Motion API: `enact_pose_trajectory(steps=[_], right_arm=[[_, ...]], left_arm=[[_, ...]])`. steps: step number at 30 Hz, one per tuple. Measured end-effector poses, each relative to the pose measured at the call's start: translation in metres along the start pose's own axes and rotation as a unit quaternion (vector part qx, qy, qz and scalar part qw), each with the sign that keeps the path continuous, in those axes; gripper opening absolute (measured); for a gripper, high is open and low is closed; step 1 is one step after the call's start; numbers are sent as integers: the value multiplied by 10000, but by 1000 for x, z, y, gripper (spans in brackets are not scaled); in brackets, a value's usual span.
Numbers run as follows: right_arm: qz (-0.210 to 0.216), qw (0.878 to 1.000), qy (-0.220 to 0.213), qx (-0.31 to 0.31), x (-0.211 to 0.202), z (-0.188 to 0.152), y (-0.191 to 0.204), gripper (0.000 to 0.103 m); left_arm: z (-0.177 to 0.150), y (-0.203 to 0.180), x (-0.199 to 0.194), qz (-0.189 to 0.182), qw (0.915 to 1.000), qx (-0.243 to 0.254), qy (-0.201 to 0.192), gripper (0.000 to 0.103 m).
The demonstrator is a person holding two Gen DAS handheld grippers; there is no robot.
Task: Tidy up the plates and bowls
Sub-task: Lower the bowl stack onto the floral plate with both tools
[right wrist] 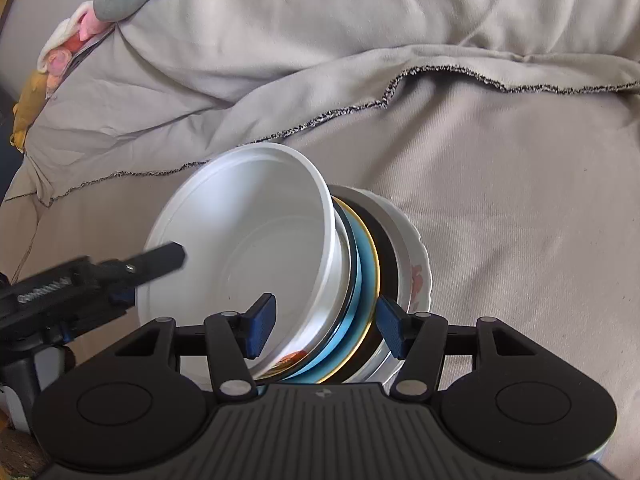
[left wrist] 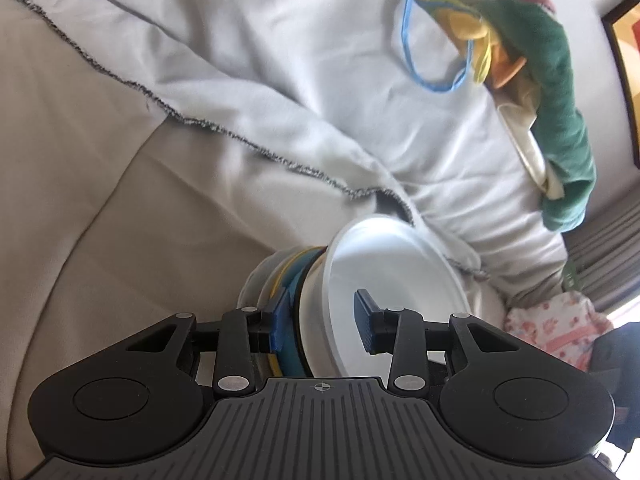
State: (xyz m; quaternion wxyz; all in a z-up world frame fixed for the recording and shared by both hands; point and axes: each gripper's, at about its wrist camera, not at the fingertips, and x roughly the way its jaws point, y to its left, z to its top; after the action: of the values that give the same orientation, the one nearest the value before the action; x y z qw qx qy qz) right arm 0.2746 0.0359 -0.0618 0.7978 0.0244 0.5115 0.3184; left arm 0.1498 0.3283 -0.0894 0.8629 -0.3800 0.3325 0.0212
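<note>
Between both pairs of jaws, pinching opposite sides, the stack of plates and bowls point(right wrist: 360, 272) (white bowl point(right wrist: 248, 256) uppermost) is steadied for carrying.

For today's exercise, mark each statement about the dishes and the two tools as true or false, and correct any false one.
1. The white bowl sits at one end of the stack. True.
2. The left tool grips nothing. False: its fingers straddle the stack's edge.
3. A blue plate with a gold rim is in the stack. True.
4. The stack rests on a wooden table. False: behind it lies a beige blanket.
5. The right tool straddles the stack too. True.
</note>
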Motion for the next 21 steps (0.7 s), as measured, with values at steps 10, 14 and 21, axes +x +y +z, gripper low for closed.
enact_pose_trajectory(steps=[10, 14, 21], right_arm=[[-57, 9995, -263, 187, -10, 0, -12, 56], [-69, 9993, -346, -153, -17, -6, 5, 56], [35, 9991, -298, -301, -15, -10, 10, 56]], left_arm=[[-5, -10, 7, -182, 9994, 251, 143, 41], [1, 5, 0, -317, 9994, -145, -30, 33], [2, 2, -5, -377, 9991, -83, -177, 32]])
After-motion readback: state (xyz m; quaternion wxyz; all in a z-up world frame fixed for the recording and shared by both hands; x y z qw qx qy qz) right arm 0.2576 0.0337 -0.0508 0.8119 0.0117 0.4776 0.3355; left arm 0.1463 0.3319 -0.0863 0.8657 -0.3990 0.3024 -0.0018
